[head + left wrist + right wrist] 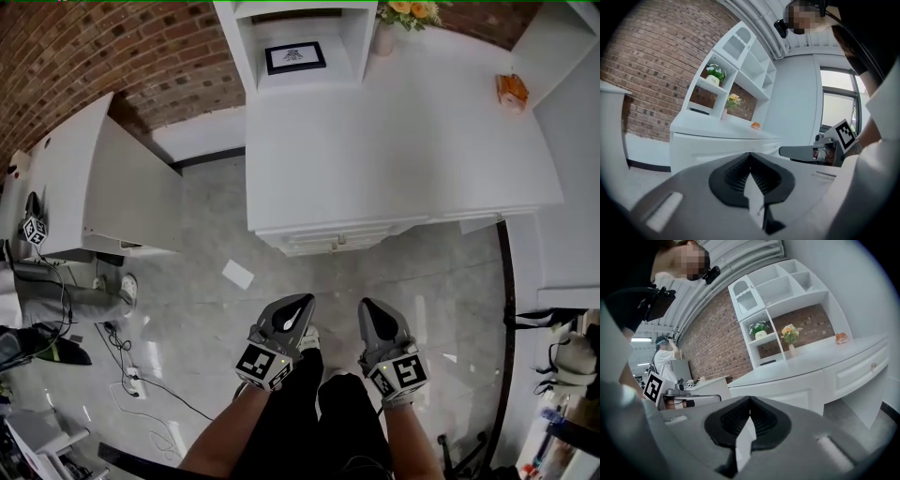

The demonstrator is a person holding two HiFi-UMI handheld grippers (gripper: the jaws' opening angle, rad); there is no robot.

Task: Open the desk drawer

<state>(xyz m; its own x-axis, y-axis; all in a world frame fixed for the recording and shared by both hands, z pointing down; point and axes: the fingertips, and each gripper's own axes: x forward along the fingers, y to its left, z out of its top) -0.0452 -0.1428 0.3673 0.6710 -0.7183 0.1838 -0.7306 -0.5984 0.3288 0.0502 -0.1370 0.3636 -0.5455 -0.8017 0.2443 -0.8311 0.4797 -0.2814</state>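
Standing on grey tile (192,309), a white desk (375,141) meets brick wall (94,56).

Left gripper (298,307), right gripper (370,311) side by side, forearms extended; both jaws together, empty

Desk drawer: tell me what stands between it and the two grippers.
Nothing visible does. Only bare floor lies between the desk drawer and the left gripper and right gripper, both shut and empty. A white sheet on the floor lies off to the left, outside that path.
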